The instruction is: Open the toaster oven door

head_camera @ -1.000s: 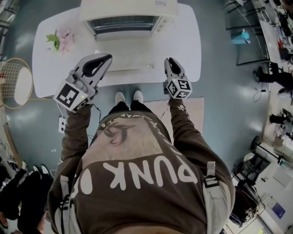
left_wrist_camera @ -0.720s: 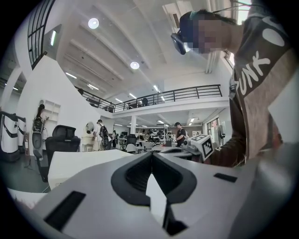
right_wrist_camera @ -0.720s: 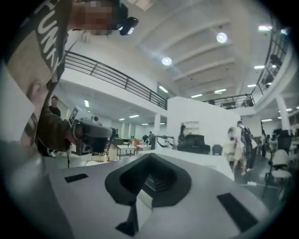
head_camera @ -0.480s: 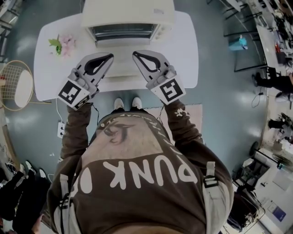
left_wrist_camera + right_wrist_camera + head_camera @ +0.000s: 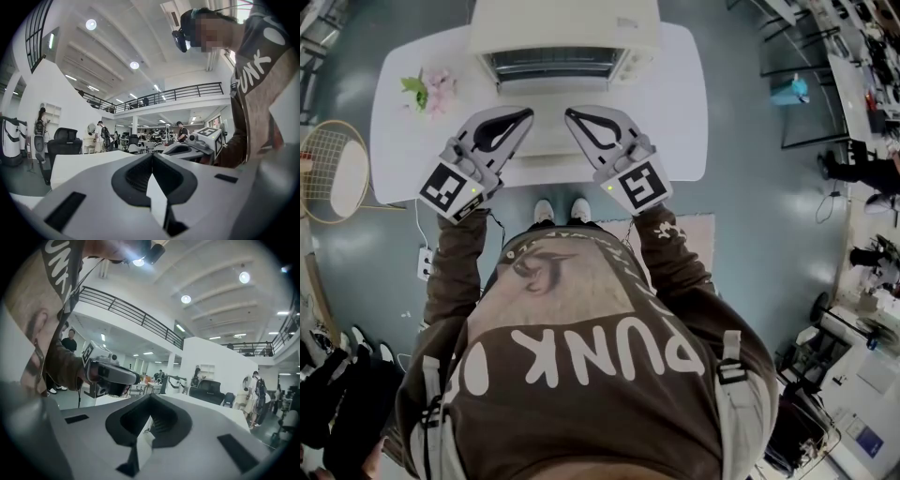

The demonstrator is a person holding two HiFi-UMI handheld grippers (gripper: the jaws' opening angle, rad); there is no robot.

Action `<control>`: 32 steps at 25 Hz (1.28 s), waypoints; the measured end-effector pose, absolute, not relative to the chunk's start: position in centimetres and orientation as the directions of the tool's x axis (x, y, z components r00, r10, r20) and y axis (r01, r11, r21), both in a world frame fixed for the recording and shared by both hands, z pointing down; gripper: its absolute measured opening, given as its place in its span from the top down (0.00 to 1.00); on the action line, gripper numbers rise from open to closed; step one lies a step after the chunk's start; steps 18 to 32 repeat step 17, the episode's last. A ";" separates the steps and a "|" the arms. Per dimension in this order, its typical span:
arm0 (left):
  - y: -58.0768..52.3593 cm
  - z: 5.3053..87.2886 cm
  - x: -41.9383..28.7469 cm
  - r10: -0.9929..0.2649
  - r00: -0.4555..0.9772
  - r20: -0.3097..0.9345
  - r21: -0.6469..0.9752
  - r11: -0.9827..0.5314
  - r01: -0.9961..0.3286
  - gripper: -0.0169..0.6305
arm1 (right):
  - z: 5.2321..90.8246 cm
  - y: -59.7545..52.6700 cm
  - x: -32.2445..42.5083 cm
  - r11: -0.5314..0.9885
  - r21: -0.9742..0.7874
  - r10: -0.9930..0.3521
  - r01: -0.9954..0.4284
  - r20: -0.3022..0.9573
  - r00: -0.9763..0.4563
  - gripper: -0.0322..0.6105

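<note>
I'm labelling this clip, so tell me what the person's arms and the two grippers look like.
Both the left gripper and right gripper are pale grey wedges with a black teardrop hollow and a cube of black-and-white square markers at the back. The sleeves are brown.

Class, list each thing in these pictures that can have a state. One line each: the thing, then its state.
Toaster oven door: looks open, folded down flat toward the person.
Left tongs: shut, empty, over the table's near edge.
Right tongs: shut, empty, tips pointing toward the left tongs.
Flowers: lying on the table, left of the toaster oven.
Racket: on the floor, left of the table.
</note>
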State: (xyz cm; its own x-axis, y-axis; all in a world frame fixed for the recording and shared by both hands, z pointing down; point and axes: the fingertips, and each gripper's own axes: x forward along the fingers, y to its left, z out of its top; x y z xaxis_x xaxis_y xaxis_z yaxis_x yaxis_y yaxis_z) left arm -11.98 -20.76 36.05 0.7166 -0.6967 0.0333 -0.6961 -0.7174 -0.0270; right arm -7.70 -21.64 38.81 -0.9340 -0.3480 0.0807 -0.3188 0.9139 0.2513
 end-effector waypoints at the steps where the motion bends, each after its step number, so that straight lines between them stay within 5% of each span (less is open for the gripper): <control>1: -20.7 36.1 -11.9 -0.696 0.717 0.033 -0.027 -0.718 -0.696 0.97 | 38.8 -21.6 -7.6 0.914 0.252 -0.349 -0.319 0.082 -0.933 0.94; 32: -20.2 36.0 -11.7 -0.698 0.715 0.034 -0.031 -0.716 -0.698 0.97 | 38.5 -21.4 -7.2 0.908 0.250 -0.363 -0.336 0.068 -0.929 0.94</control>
